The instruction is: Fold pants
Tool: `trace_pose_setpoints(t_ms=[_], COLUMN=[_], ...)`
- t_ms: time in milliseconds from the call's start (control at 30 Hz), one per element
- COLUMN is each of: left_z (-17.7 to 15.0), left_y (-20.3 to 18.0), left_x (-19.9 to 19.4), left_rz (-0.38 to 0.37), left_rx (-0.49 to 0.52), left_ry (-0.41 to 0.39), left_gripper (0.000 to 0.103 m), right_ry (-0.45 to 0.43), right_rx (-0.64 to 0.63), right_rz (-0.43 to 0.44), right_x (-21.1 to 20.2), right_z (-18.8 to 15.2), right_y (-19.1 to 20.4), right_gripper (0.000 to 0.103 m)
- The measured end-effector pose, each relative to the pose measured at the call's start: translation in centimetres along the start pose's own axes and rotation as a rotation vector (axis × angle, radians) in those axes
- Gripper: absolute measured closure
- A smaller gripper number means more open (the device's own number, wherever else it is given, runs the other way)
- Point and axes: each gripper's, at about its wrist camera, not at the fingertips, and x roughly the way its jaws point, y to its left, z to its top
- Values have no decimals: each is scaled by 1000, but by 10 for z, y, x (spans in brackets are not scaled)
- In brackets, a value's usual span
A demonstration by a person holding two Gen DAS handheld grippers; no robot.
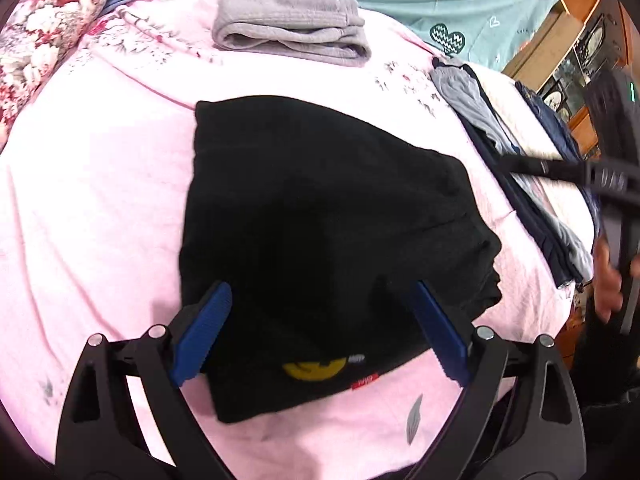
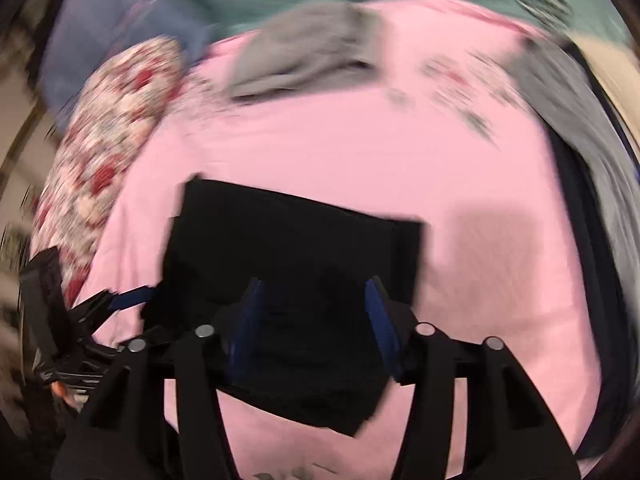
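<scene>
Left wrist view: black pants [image 1: 320,232] lie folded on the bed [image 1: 100,200]; left gripper [image 1: 320,300] and right gripper [image 2: 314,292] fingers open, holding nothing; judged next: press the fold flat, edges aligned.

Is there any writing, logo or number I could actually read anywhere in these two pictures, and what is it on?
No text reads clearly.
Small red tag on the black pants: white lettering, too small and upside down to read.
Small white mark beside the yellow emblem on the pants: too blurred to read.
Raised characters on the black tool at the right edge: smeared, unreadable.
Right wrist view: too blurred, nothing legible.
</scene>
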Motion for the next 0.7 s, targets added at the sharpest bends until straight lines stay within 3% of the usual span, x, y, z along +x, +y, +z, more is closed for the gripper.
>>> trace_pose_setpoints(t_ms=[100,133,167,267,400,433,467,500,700], left_z=[-4,-4,-4,-5,-7,-7,-8,-9,-16], left_y=[1,3,4,10,10,11,12,13,14], left_x=[-2,-1,0,7,21,24,26,27,25], left_rz=[-6,-6,-13,-68,-66,-69,-73,-80,-93], left_rx=[-9,-14,-20,-46,-34,-35,-35,-36,-37], left_ry=[1,3,11,50,88,96,101,100,76], left_gripper=[15,25,43,73,77,77,77,77,75], right_ry=[71,112,155,228,351,372,386,400,275], right_rx=[-197,-256,-292,-379,-417,-420,-423,-418,-345], right_rz=[82,101,109,79,39,38,42,36,-83], right_x=[28,48,68,119,174,182,188,194,181], right_z=[42,59,76,111,125,122,117,111,116], right_y=[49,69,86,121,131,131,130,128,120], right_gripper=[46,46,46,46,46,53,70,97,98])
